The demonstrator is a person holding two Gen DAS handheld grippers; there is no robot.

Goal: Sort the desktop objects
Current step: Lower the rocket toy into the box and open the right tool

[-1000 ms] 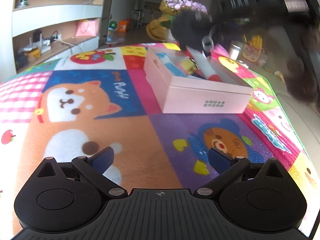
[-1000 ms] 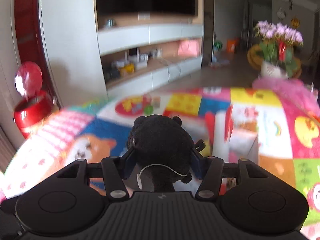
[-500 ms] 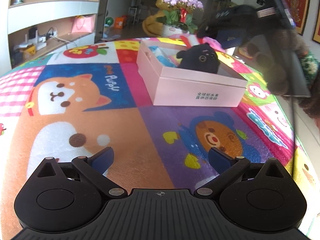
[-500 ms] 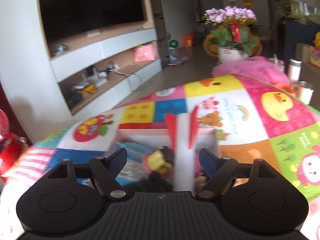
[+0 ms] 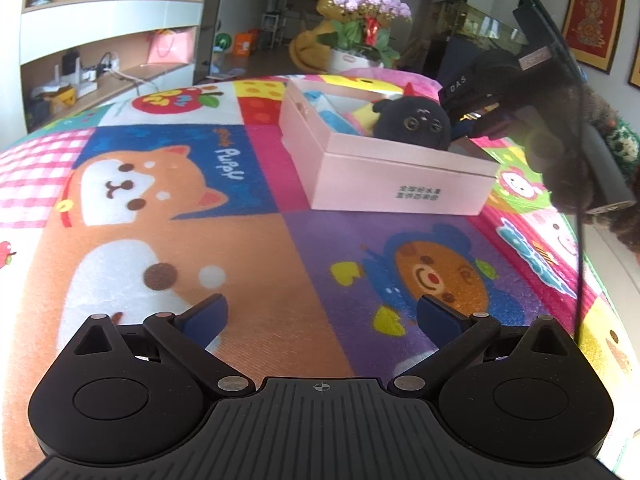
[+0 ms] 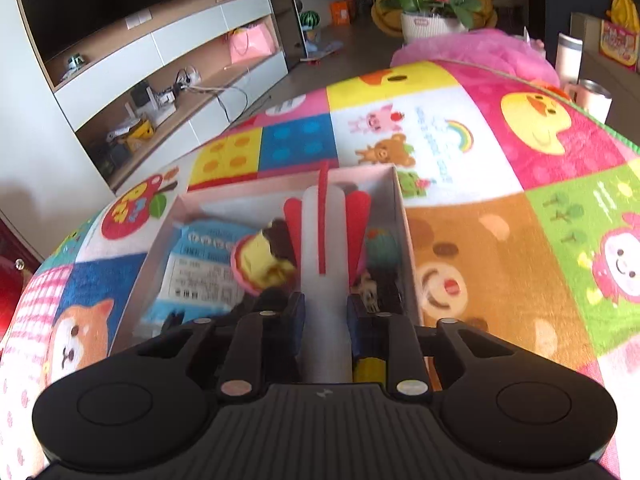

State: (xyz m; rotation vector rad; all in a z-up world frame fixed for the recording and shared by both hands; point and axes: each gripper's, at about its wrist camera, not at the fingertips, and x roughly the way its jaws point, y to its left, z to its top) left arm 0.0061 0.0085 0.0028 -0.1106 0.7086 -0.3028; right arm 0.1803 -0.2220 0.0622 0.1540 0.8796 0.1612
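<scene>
A pink box stands on the cartoon play mat, and it also shows in the right wrist view. A black plush toy sits inside it at the near right corner. The box also holds a blue packet, a yellow and pink toy and a white rocket toy with red fins. My right gripper is over the box with its fingers closed against the rocket's white body. My left gripper is open and empty, low over the mat in front of the box.
The colourful mat covers the whole surface. Its right edge drops off near a pale surface. A flower pot stands beyond the box. A white tumbler and a pink mug stand off the mat's far right.
My right gripper let go of the black plush toy, which now sits in the box. It then dropped lower over the box and closed on the white rocket toy. My left gripper stayed open.
</scene>
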